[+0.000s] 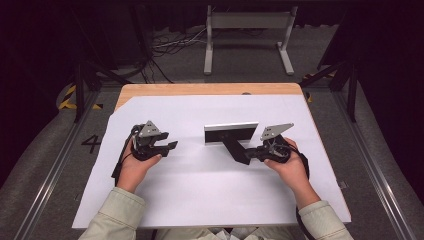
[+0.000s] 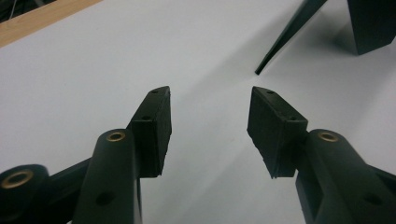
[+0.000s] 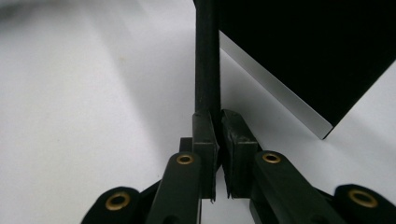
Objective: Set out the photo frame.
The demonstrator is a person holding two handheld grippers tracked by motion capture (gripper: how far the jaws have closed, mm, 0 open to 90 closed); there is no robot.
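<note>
Near the middle of the high view a black picture frame (image 1: pixel 231 133) with a silvery edge stood upright on the white sheet (image 1: pixel 200 200) covering the tabletop (image 1: pixel 200 89), its black back strut (image 1: pixel 235 150) slanting toward the lower right of the frame. The right claw (image 1: pixel 251 154), just right of centre, was closed almost fully on the end of that strut. In the right gripper view the thin strut (image 3: pixel 207 56) rose from between the pads (image 3: pixel 205 135), which pressed on it from both sides (its lower end was hidden between them). The frame's dark panel (image 3: pixel 317 51) filled the upper right there, cut off by the picture's edge, so its face could not be made out. The left claw (image 1: pixel 172 146), left of centre in the high view, stood open and held nothing. In the left gripper view (image 2: pixel 208 126) bare white sheet lay between its pads, and the strut's tip (image 2: pixel 280 46) and a corner of the frame (image 2: pixel 371 25) showed at the upper right, well apart from it.
</note>
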